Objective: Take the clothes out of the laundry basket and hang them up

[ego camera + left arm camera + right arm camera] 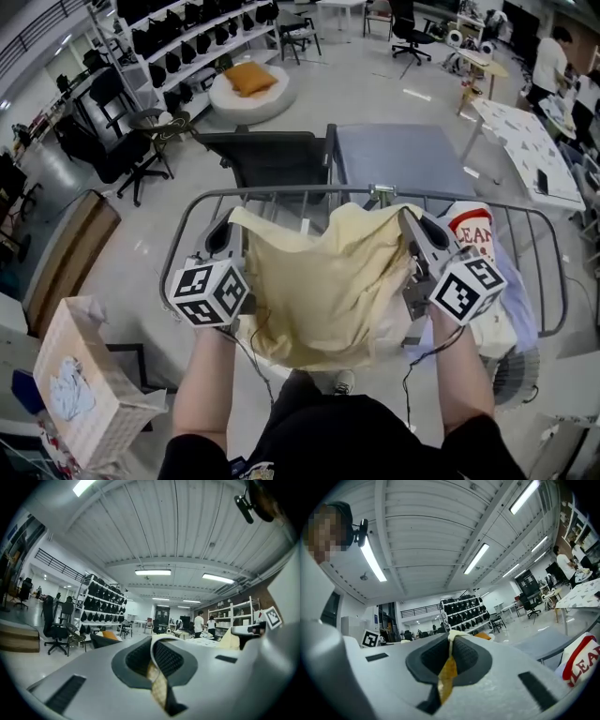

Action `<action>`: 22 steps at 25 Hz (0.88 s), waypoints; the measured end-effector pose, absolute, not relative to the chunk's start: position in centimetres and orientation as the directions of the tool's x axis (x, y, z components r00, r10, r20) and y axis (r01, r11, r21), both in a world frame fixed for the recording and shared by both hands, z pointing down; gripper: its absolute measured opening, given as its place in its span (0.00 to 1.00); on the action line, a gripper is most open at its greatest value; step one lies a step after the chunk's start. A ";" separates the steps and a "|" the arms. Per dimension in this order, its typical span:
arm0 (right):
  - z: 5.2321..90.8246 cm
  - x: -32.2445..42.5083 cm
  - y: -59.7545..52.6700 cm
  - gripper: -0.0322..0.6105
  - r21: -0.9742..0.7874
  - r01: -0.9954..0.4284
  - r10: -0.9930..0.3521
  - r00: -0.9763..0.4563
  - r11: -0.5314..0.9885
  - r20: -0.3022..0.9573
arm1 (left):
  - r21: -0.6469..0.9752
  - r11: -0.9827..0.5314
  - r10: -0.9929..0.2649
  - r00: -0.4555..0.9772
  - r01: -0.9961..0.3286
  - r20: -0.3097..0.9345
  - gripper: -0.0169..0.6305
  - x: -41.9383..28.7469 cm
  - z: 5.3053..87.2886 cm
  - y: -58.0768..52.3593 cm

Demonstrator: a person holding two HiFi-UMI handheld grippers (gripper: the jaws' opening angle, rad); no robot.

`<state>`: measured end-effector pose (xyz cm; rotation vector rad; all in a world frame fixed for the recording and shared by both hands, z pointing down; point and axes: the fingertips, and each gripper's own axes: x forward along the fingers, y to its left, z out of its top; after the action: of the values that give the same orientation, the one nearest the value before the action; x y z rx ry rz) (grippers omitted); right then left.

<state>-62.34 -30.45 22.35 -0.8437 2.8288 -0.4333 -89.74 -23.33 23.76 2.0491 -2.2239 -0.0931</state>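
Midway: left gripper point(229, 219), right gripper point(406, 216) clamped tight on yellow garment point(328, 281) corners above rack point(281, 192), undraped; white cloth point(70, 389) waiting in basket point(117, 427).

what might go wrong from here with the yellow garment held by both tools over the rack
The left tool and right tool each pinch only a thin edge of the yellow garment; a tug might slip it out. The white cloth with red print lies on the drying rack right beside the right tool and could get dragged off.
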 end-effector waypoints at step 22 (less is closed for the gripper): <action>24.2 -69.1 -44.9 0.07 -0.260 -0.735 -0.758 -0.652 0.626 0.016 | 0.204 -0.139 -0.983 0.160 -0.969 0.091 0.04 -96.5 28.6 -43.6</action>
<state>-69.11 -44.88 24.21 -1.2641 2.7463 -0.3742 -96.46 -43.61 28.61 2.2191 -1.9049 -0.0943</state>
